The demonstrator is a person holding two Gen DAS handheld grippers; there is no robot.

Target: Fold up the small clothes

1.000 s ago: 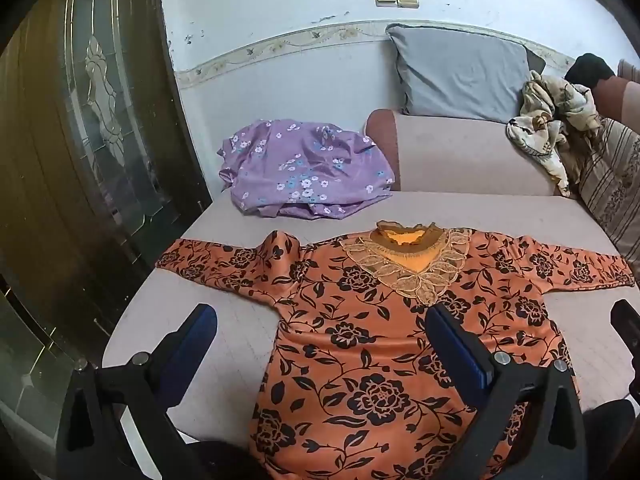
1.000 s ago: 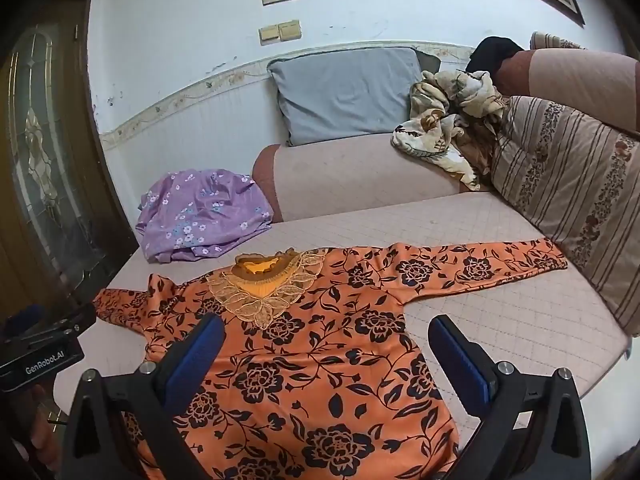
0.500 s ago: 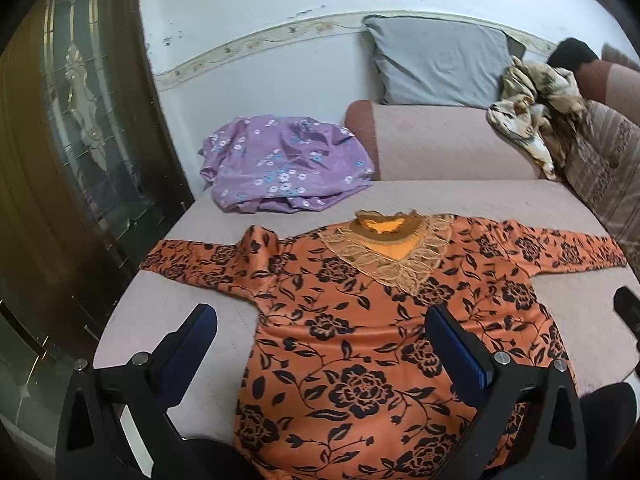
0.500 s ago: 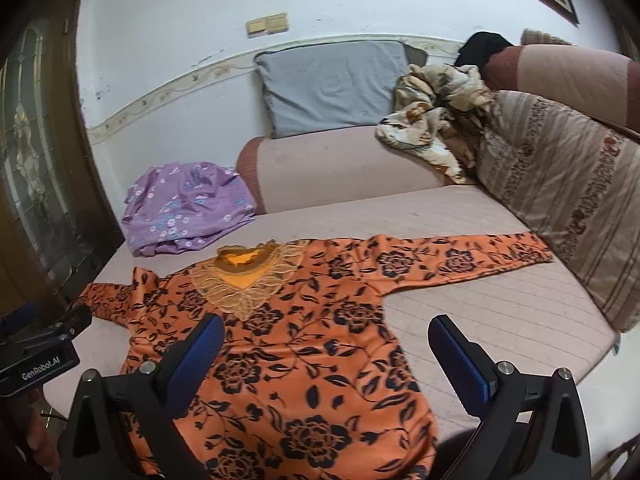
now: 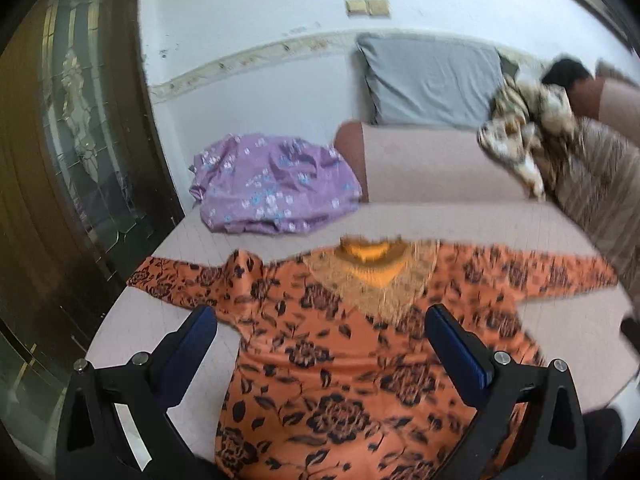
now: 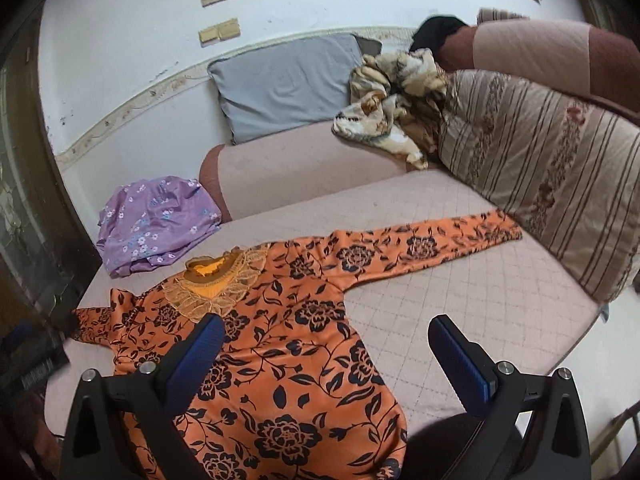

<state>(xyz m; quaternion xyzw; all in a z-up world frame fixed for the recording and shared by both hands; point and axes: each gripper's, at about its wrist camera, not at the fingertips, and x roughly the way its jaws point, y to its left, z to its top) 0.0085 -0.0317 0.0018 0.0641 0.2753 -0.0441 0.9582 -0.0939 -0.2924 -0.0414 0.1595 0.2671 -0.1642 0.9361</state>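
An orange long-sleeved top with black flowers and a lace collar (image 5: 352, 344) lies flat, face up, on the pink quilted sofa seat (image 5: 460, 224), sleeves spread left and right. It also shows in the right wrist view (image 6: 288, 320), its right sleeve reaching the striped cushion. My left gripper (image 5: 320, 340) is open and empty, held above the top's chest. My right gripper (image 6: 320, 344) is open and empty above the top's right side. The left gripper's body shows at the left edge of the right wrist view (image 6: 32, 364).
A crumpled purple floral garment (image 5: 272, 184) lies at the seat's back left. A grey pillow (image 5: 432, 80) and a beige patterned cloth (image 5: 520, 136) sit on the sofa back. A striped cushion (image 6: 540, 184) bounds the right. A dark glass door (image 5: 72, 160) stands left.
Both grippers have drawn back and risen, so the top sits lower and smaller in both views. The left view is now motion-blurred. The top itself has not moved.
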